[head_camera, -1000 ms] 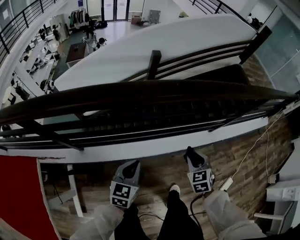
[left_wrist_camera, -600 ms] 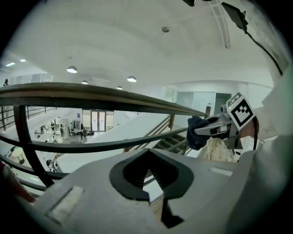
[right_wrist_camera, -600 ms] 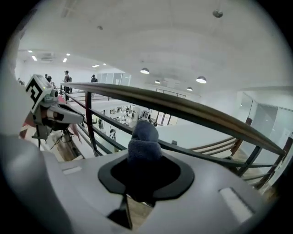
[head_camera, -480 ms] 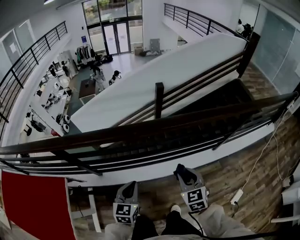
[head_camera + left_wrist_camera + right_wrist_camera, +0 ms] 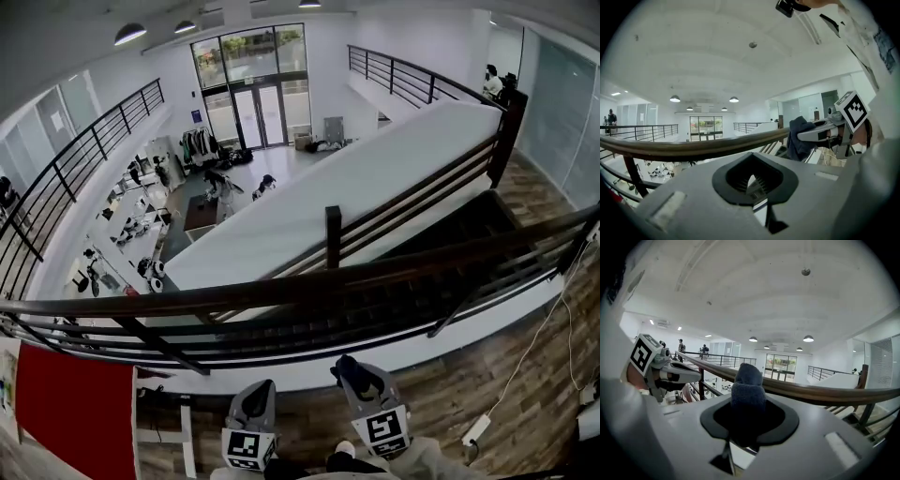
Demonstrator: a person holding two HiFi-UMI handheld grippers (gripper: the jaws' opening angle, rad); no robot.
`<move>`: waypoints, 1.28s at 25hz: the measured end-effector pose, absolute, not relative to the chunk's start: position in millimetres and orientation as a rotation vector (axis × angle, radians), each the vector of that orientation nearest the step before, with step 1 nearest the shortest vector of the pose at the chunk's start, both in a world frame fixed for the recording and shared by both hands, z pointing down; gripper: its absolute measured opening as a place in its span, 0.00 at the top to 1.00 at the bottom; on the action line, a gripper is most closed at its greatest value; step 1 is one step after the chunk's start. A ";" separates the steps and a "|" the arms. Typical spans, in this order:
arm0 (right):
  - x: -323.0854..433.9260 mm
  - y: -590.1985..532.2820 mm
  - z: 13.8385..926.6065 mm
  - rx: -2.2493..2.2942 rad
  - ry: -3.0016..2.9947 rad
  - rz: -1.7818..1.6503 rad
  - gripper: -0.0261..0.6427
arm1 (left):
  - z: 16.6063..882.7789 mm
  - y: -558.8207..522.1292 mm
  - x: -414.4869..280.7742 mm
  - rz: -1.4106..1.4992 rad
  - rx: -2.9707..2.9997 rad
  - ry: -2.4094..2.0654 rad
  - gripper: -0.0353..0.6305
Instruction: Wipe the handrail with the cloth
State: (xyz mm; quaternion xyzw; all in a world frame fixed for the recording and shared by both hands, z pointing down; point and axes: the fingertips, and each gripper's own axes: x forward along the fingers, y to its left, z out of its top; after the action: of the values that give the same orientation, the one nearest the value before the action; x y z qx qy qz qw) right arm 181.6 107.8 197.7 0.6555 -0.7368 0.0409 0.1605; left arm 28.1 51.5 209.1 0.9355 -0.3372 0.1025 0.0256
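Approach is the step in hand, by my reading: the cloth is gripped, but no wiping contact shows.

Left gripper (image 5: 259, 388) hangs low, on the near side of the handrail (image 5: 281, 291). In its own view its fingers (image 5: 761, 179) meet at the tips, with a thin wedge of light between them further back and nothing held, so it is closed and empty. From there the rail crosses above and beyond the fingertips, apart from them.

Right gripper (image 5: 364, 382), just beside it, sits a little further forward. Its fingers are clamped on the cloth (image 5: 748, 383), a dark bunched wad that stands up out of them and hides their tips. In the right gripper view the rail passes directly behind the top of the wad, and that view alone cannot settle whether the two touch. The head view shows the wad short of the rail, over the wooden floor (image 5: 487, 356), so I take them to be apart.

The next move, as I judge it, is to carry the right gripper up and forward until the wad presses on the top of the rail. It would then be drawn along the rail with steady pressure. The wad is small against a long rail, so the grip must be firm or the drag may pull it out. The left gripper seems to have no job yet.
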 end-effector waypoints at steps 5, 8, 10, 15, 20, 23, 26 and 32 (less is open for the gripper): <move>182.5 128.4 169.8 1.882 -2.153 0.094 0.81 | 181.7 74.4 50.3 0.283 2.935 -1.017 0.95; 182.0 139.5 165.0 1.903 -2.141 0.077 0.81 | 174.8 85.2 49.5 0.271 2.944 -0.978 0.95; 177.6 148.4 164.1 1.912 -2.126 0.062 0.81 | 169.7 92.2 43.3 0.255 2.952 -0.961 0.95; 142.1 170.9 155.1 1.921 -2.108 0.043 0.81 | 160.6 114.5 13.8 0.228 2.982 -0.935 0.95; 88.3 196.5 154.6 1.933 -2.091 0.020 0.81 | 167.3 151.8 -32.3 0.233 2.979 -0.882 0.95; 67.3 209.2 149.8 1.965 -2.073 -0.006 0.81 | 172.1 164.5 -53.9 0.231 2.975 -0.873 0.95; 57.1 217.3 147.6 1.970 -2.061 -0.020 0.81 | 173.8 168.5 -67.2 0.221 2.960 -0.881 0.95; 62.9 218.4 144.0 1.978 -2.054 -0.021 0.81 | 162.4 165.7 -69.2 0.188 2.943 -0.934 0.95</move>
State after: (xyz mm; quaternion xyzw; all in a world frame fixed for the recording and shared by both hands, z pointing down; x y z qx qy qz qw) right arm 62.9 218.4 144.0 0.6864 -0.7128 -0.0072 0.1442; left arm -69.2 165.7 162.4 0.9511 -0.3019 0.0606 0.0239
